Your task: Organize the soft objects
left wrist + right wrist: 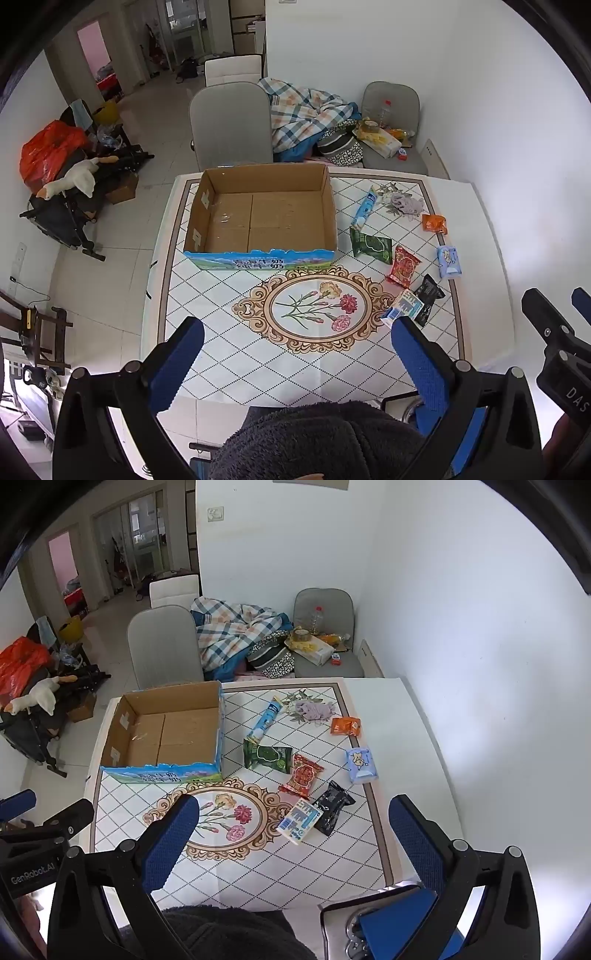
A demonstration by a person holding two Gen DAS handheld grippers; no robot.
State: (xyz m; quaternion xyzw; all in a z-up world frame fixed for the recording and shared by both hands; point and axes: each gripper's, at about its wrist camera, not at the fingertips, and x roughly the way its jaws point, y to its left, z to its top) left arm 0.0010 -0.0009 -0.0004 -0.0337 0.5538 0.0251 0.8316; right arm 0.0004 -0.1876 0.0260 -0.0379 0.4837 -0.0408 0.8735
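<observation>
left gripper (295, 343) spread, empty | right gripper (293, 821) spread, empty | packets (301, 775) beyond fingertips, untouched

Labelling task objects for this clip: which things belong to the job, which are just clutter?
Job:
box, empty
blue tube
cloth
orange packet
green packet
red packet
tissue pack
black packet
white carton

Clutter:
chairs
plaid quilt
plush goose
orange bag
</observation>
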